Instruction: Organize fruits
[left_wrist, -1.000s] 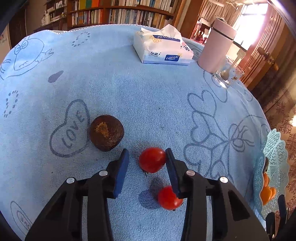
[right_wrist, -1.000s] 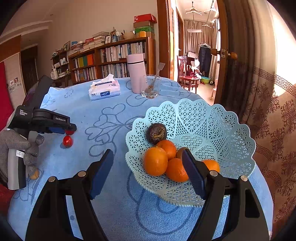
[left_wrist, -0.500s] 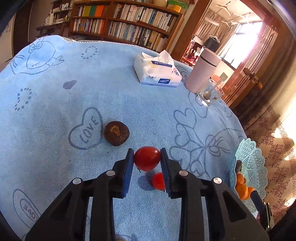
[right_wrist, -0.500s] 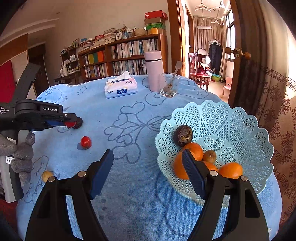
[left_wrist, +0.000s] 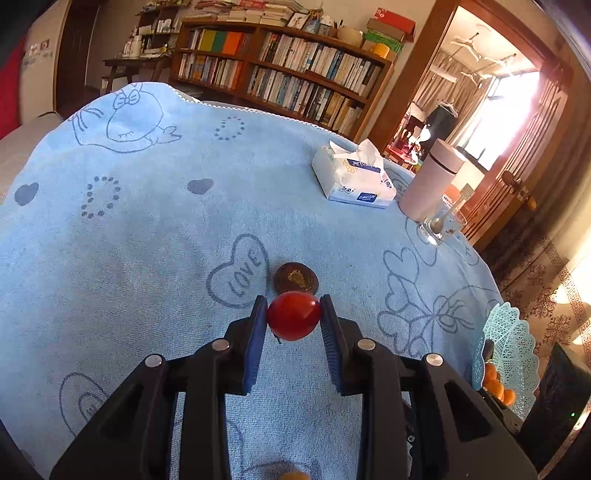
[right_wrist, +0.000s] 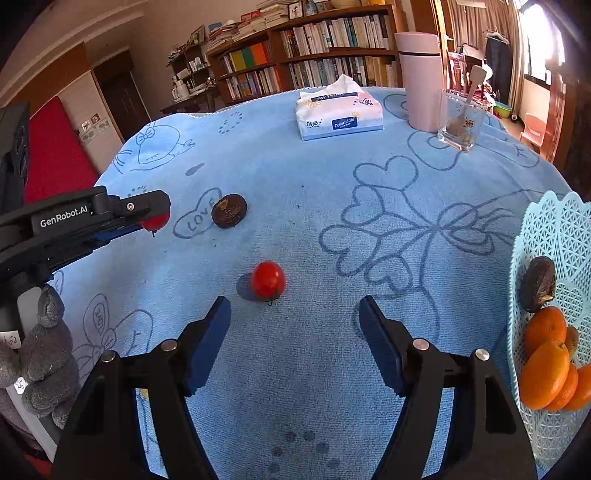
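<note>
Left hand-held gripper (left_wrist: 293, 314) clamps tomato (left_wrist: 293, 314), dark fruit (left_wrist: 295, 277) perhaps behind

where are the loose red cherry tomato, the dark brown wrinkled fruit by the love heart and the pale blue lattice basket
loose red cherry tomato (right_wrist: 268, 279), right wrist view, middle of its skin
dark brown wrinkled round fruit (right_wrist: 229, 210), right wrist view, its top face
pale blue plastic lattice basket (right_wrist: 557, 229), right wrist view, bare scalloped wall

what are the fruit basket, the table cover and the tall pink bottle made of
Fruit basket: looks like moulded plastic, pale turquoise, slightly glossy; the regular lattice holes and scalloped rim suggest it.
Table cover: seems to be terry-type cloth, matte light blue; fuzzy nap with printed hearts and "LOVE".
Pink bottle: smooth, matte pale pink with a lid seam; coated metal or plastic, cannot tell which.
</note>
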